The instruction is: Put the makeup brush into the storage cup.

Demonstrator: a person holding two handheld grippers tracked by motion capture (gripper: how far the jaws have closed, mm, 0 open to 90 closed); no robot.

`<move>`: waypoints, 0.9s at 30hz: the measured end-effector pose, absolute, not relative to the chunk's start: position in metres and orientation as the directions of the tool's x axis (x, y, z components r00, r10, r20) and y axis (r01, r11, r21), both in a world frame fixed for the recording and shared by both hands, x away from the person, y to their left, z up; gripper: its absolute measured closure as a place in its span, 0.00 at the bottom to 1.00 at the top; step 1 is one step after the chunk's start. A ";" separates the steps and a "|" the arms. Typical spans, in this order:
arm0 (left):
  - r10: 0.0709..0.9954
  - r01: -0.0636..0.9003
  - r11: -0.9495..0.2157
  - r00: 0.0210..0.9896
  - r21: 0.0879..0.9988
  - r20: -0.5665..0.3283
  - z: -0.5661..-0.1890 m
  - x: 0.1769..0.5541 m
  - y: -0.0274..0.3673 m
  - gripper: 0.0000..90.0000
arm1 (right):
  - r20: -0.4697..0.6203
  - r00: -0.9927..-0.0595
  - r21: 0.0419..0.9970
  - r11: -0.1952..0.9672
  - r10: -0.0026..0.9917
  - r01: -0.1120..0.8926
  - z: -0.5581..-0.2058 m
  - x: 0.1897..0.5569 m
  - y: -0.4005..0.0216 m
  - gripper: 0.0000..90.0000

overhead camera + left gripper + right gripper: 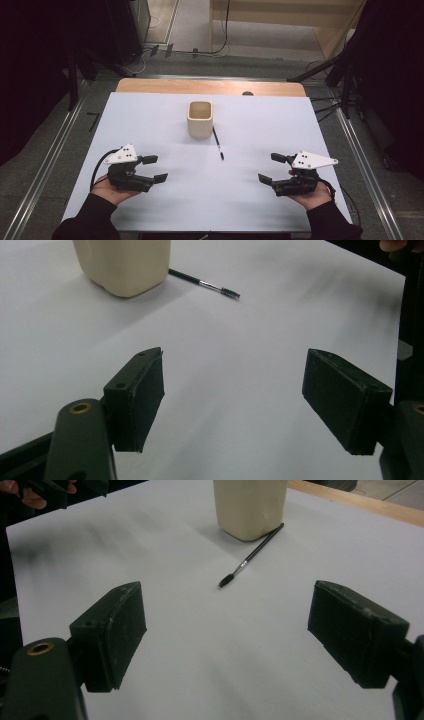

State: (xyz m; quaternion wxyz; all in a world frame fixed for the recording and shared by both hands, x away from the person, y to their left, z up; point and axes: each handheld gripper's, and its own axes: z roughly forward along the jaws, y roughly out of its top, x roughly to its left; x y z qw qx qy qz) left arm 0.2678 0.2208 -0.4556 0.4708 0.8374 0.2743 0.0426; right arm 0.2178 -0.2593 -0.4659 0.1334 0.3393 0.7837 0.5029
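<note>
Both grippers, left (157, 168) and right (269, 168), are held agape and empty near the table's (150, 125) front edge, well apart from the brush (218, 143) lying beside the cream cup (200, 120), which may be toppled by a careless reach.

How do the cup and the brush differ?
The cup is cream, squarish and stands upright with its mouth open; the brush is thin, black and lies flat. The cup is far bulkier than the brush. Both rest on the white sheet, the brush's handle end close beside the cup.
</note>
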 end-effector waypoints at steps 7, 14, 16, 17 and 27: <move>0.500 0.423 -0.408 0.845 0.809 -0.190 -0.456 0.268 0.221 0.27 | 0.133 -0.733 0.878 0.264 0.667 0.400 -0.466 0.218 -0.259 0.18; 0.492 0.404 -0.408 0.853 0.819 -0.176 -0.455 0.267 0.221 0.27 | 0.132 -0.735 0.879 0.264 0.665 0.396 -0.466 0.218 -0.260 0.18; 0.489 0.398 -0.405 0.855 0.823 -0.173 -0.455 0.267 0.221 0.26 | 0.135 -0.733 0.880 0.259 0.667 0.397 -0.466 0.218 -0.260 0.18; 0.488 0.398 -0.406 0.855 0.823 -0.173 -0.456 0.267 0.221 0.26 | 0.138 -0.732 0.879 0.258 0.667 0.400 -0.466 0.218 -0.260 0.18; 0.497 0.386 -0.399 0.853 0.832 -0.157 -0.455 0.267 0.222 0.25 | 0.136 -0.723 0.882 0.250 0.677 0.400 -0.466 0.219 -0.259 0.18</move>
